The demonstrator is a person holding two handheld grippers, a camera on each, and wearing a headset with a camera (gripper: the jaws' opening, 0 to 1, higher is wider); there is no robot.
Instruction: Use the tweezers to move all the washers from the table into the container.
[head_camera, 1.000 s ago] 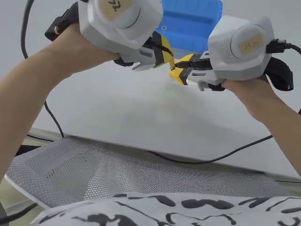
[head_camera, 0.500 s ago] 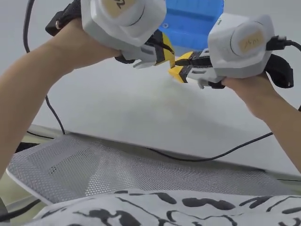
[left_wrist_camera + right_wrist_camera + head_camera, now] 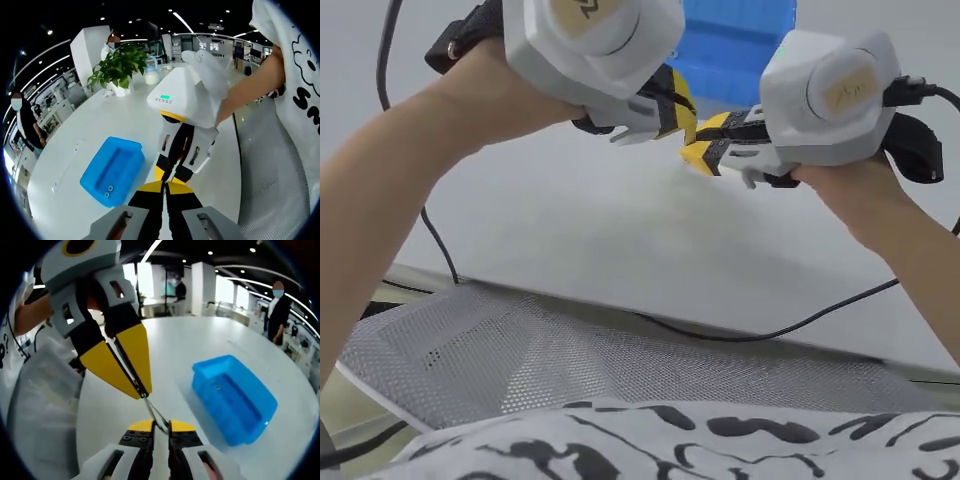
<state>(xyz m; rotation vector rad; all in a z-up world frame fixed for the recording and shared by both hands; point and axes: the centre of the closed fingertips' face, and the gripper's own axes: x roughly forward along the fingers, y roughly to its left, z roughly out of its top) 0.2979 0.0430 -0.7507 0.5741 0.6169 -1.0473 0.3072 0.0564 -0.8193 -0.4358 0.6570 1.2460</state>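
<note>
Over the white table [image 3: 620, 230], my left gripper [image 3: 685, 112] and right gripper [image 3: 698, 152] meet tip to tip in front of the blue container [image 3: 740, 40]. In the right gripper view, thin metal tweezers [image 3: 152, 410] run from the shut yellow jaws of the left gripper [image 3: 142, 390] down into the right gripper [image 3: 160, 426], which is also shut on them. The container [image 3: 235, 400] lies to the right there, with a washer [image 3: 217, 387] inside. The left gripper view has the container [image 3: 112, 170] at lower left holding two washers [image 3: 107, 189], beyond the left gripper [image 3: 164, 186].
A black cable [image 3: 770, 338] lies along the table's near edge. Below that edge is a grey mesh surface [image 3: 570, 360]. A potted plant [image 3: 117, 65] stands at the far end of the table, and people stand in the room behind.
Both grippers stay tip to tip. The left one has edged slightly up and to the right, and the view has shifted a little.
</note>
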